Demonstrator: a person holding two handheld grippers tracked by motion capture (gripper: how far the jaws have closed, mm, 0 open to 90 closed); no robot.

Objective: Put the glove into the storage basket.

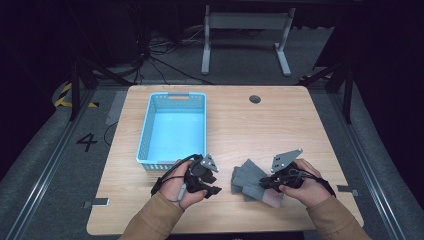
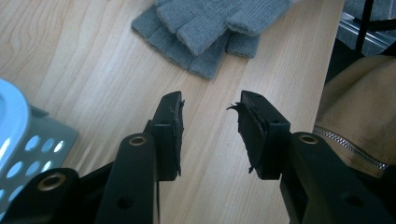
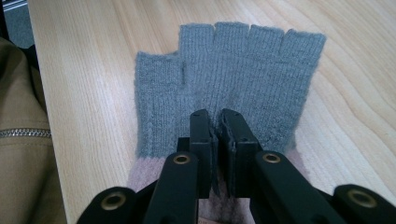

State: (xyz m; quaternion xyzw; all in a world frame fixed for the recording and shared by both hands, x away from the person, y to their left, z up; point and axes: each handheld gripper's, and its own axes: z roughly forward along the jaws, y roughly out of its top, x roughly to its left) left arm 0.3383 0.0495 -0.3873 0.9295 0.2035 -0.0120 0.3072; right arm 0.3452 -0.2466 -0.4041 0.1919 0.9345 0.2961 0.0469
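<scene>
Your forearms enter at the bottom of the high view; the left gripper [image 1: 204, 176] sits lower centre-left, just below the near end of the blue basket [image 1: 146, 127], while the right gripper [image 1: 280, 179] rests on the cuff end of the grey fingerless gloves [image 1: 248, 178], which lie on the wooden table [image 1: 250, 125] at lower centre. Two gloves seem stacked here, their finger stubs fanned toward the left of the frame. Turning to the left gripper view, your jaws stand spread with bare table between them, the right-hand pad looking frayed; the gloves [image 2: 210, 28] lie at the top centre, stubs pointing down the frame toward you, and a corner of the basket [image 2: 28, 140] shows at lower left. In the right gripper view, your jaws are pressed nearly together, pinching a fold of knit near the boundary between the grey body and the pinkish cuff; the upper glove [image 3: 229, 88] runs lengthwise up the frame, cuff nearest, stubs at the top. Judged from this, the pinch may have caught the top layer only, so a lift could leave the lower glove behind or drag it askew; a shallow bite on loose knit could also slip.
</scene>
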